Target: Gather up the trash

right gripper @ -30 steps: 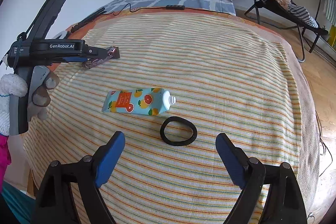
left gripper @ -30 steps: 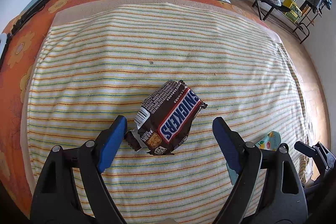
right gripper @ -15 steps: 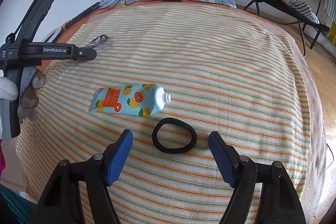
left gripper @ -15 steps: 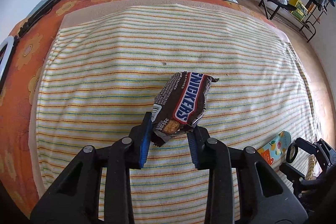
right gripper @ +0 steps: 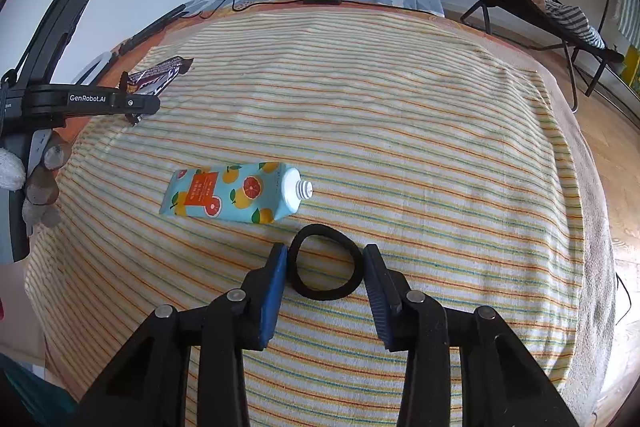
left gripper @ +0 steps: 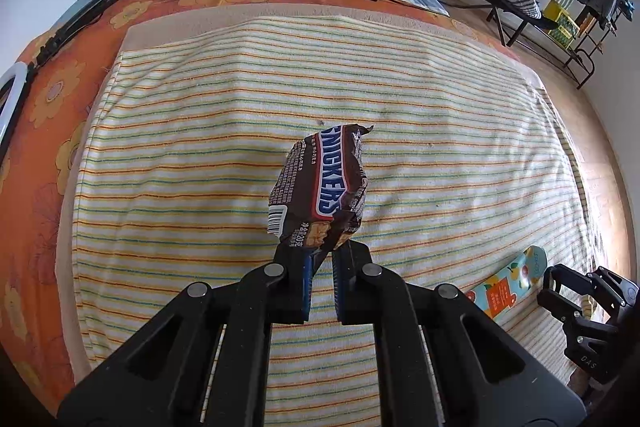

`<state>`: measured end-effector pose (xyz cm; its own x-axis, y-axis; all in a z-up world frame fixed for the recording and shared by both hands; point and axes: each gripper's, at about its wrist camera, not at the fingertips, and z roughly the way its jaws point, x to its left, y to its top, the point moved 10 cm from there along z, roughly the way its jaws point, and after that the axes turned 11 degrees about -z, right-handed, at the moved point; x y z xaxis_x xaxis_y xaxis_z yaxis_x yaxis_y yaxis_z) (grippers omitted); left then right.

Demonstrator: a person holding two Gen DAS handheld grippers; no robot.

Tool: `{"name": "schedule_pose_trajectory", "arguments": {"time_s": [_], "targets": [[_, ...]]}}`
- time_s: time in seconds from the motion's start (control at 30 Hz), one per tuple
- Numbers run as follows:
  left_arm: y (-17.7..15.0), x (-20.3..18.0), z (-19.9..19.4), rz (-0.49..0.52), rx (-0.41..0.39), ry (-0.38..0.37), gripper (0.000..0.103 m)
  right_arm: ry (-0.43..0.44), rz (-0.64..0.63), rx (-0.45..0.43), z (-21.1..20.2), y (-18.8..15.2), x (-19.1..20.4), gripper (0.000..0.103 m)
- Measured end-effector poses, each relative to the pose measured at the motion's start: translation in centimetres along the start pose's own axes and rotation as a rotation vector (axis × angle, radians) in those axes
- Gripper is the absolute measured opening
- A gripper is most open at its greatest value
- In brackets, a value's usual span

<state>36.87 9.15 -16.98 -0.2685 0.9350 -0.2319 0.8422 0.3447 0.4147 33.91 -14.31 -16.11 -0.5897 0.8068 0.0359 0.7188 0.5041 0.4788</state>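
Candy wrapper pinched and lifted, hair band next in line.

On the left, the left claw (left gripper: pixel 319 273) was squeezed shut on the bottom edge of 1 candy wrapper (left gripper: pixel 320 187), holding it up above the striped towel (left gripper: pixel 200 167). The wrapper looked light, thin and crinkly, so an edge pinch seemed enough. In the middle lay 1 tube (right gripper: pixel 236 195) with no cap, probably soft and squashy. On the right, the right claw (right gripper: pixel 325 279) was half open around 1 black hair band (right gripper: pixel 326 261), holding nothing; the band looked soft and stretchy.

Left gripper (left gripper: pixel 320 259) clamping fingers (left gripper: pixel 303 279) nearly together, raised; right gripper (right gripper: pixel 325 277) holding fingers (right gripper: pixel 274 287) partly apart, lowered.
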Motion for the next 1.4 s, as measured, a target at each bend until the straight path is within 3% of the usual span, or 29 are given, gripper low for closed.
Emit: {"name": "schedule_pose_trajectory", "arguments": {"time_s": [0.33,0.53,0.67,1.4], "targets": [[-0.7,-0.4,-0.8,0.020,-0.005,0.007,0.006,0.002,0.009,0.000,-0.1,-0.3,-0.1,0.038],[-1.2,-0.7,-2.0,0.038,-0.015,0.003,0.006,0.011,0.020,-0.004,-0.5,-0.5,-0.2,0.018],[-1.4,-0.7,-2.7,0.042,-0.019,-0.003,0.006,0.035,0.053,-0.014,-0.9,-0.6,-0.4,0.014],[-5.7,0.4,-7.3,0.075,-0.018,-0.020,0.003,0.070,0.057,-0.124,-6.7,-0.6,1.3,0.013]]}}
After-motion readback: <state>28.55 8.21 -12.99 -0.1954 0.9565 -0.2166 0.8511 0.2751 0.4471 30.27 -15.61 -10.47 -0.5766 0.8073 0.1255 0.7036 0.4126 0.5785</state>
